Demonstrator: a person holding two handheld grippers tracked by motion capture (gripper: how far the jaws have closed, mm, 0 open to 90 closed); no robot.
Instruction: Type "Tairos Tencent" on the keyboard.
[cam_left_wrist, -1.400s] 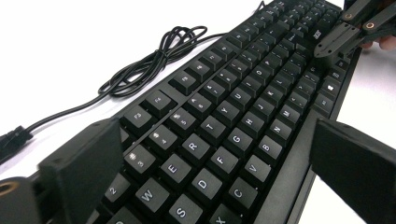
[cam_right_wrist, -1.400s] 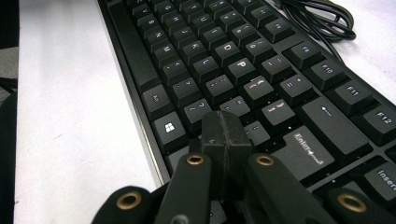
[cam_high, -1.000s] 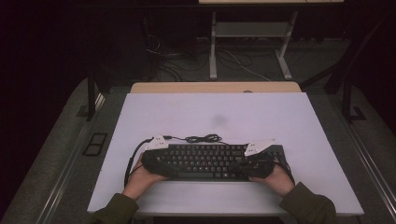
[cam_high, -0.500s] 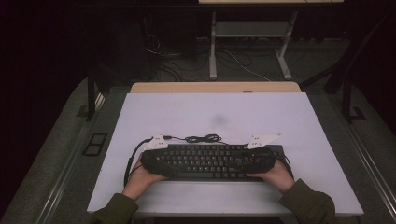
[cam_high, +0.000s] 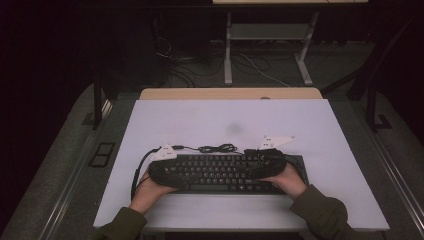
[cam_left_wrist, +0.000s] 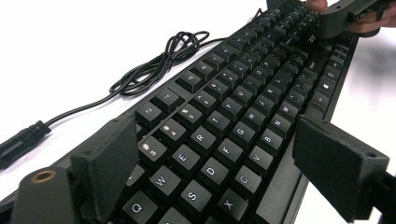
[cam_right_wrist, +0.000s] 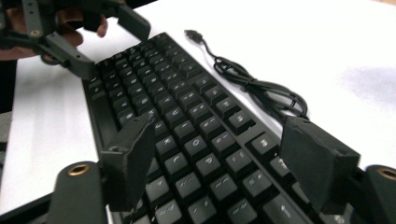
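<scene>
Left gripper (cam_left_wrist: 219, 163): fingers (cam_left_wrist: 109, 163) held apart astride the keyboard's left end, having just been closing a little; no pad is seen pressing.
Keyboard (cam_high: 220, 172): laid flat on the near half of the bench (cam_high: 230, 120), its cable (cam_high: 217, 148) coiled just behind.
Right gripper (cam_right_wrist: 224, 168): fingers (cam_right_wrist: 313, 163) spread wide over the right end, just opened, nothing gripped.

Matt black plastic keyboard (cam_high: 220, 172) with a rubbery coiled cable (cam_high: 216, 148) on a smooth white table (cam_high: 300, 125).

High view dim, surroundings near black, table (cam_high: 320, 130) evenly lit. Gripper views: table glares white beyond fingers (cam_left_wrist: 109, 163), far keys (cam_left_wrist: 299, 28) soft, near keys sharp.
</scene>
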